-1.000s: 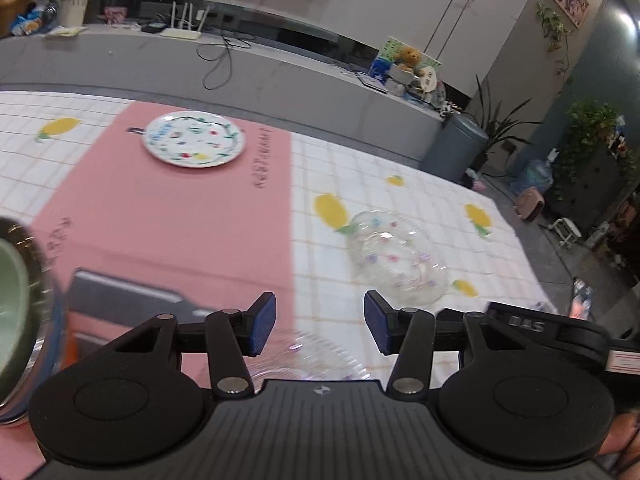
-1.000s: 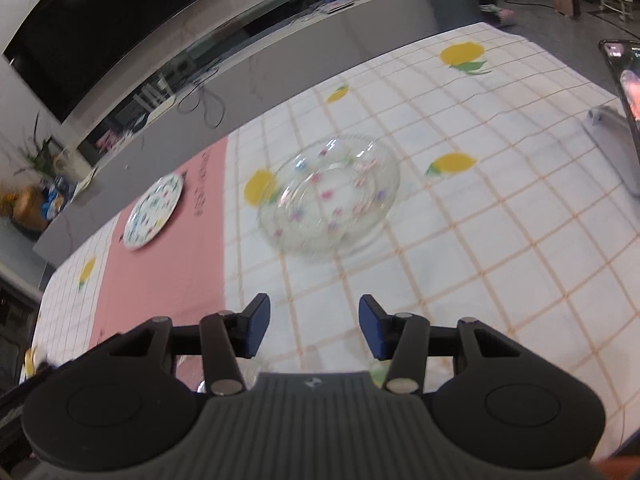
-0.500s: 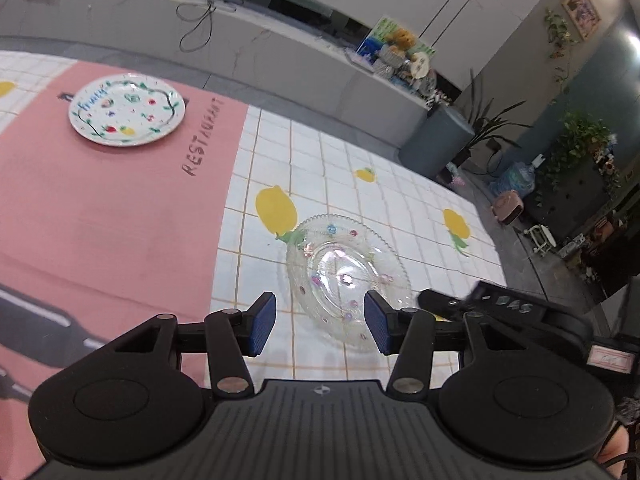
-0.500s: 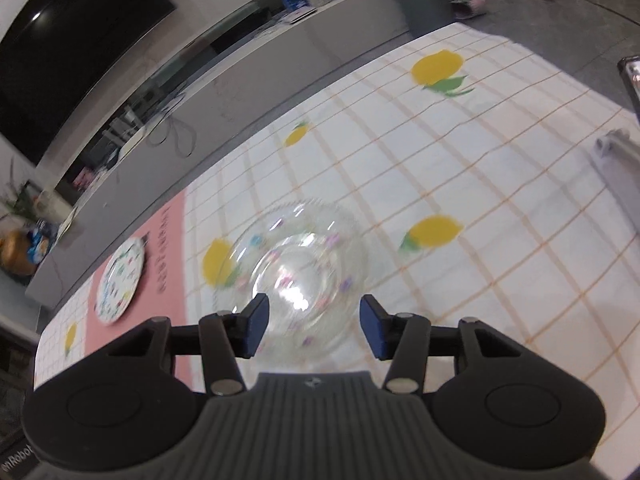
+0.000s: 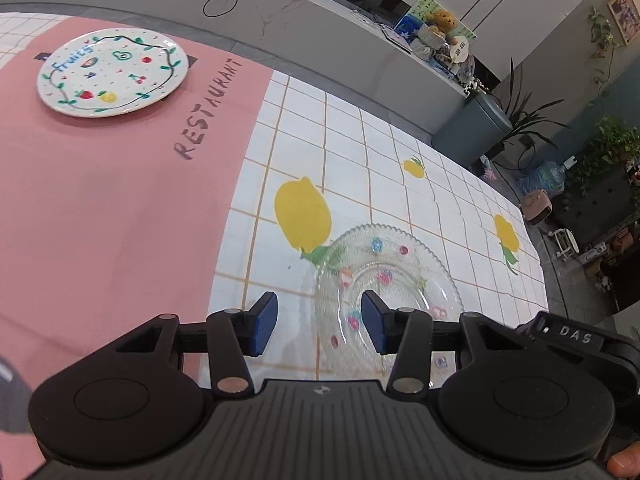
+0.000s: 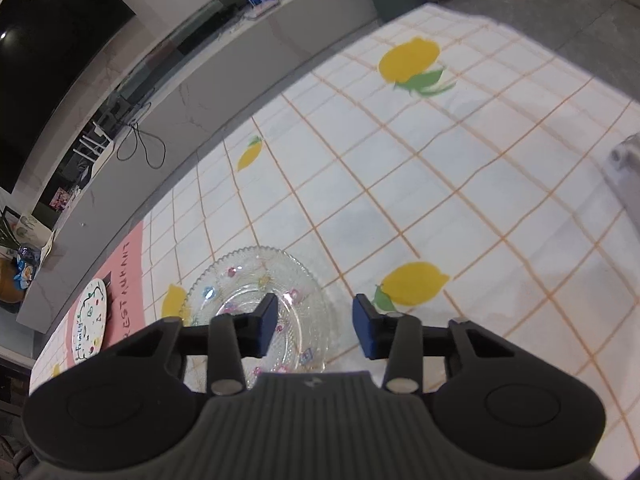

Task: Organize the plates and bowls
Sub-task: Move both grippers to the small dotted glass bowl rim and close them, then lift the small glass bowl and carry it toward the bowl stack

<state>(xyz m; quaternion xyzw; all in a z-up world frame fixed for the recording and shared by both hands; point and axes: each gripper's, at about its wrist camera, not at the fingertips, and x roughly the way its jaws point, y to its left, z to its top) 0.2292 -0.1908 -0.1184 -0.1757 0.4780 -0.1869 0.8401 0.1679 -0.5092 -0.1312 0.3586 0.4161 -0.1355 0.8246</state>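
Note:
A clear glass plate [image 5: 400, 276] with small coloured flowers lies on the lemon-checked tablecloth [image 5: 360, 160]. My left gripper [image 5: 319, 322] hangs over the plate's left rim. Its jaws are closing with the rim between them, and the pads do not touch the glass. From the other side, my right gripper [image 6: 315, 324] straddles the right rim of the glass plate [image 6: 240, 280]. Those jaws are closing too, pads clear of the glass. A white plate painted with fruits [image 5: 112, 76] rests far left on the pink mat and shows as the white plate [image 6: 90, 320].
The pink mat [image 5: 100, 200] printed RESTAURANT covers the table's left part. A grey counter [image 5: 320, 20] runs behind the table, with a dark bin [image 5: 472, 128] past the far corner. A grey object [image 6: 624, 168] sits at the table's right edge.
Both grippers have come down and in toward the glass plate, which now lies at their fingertips. The right jaws have narrowed. A green bowl at the left has left the left wrist view.

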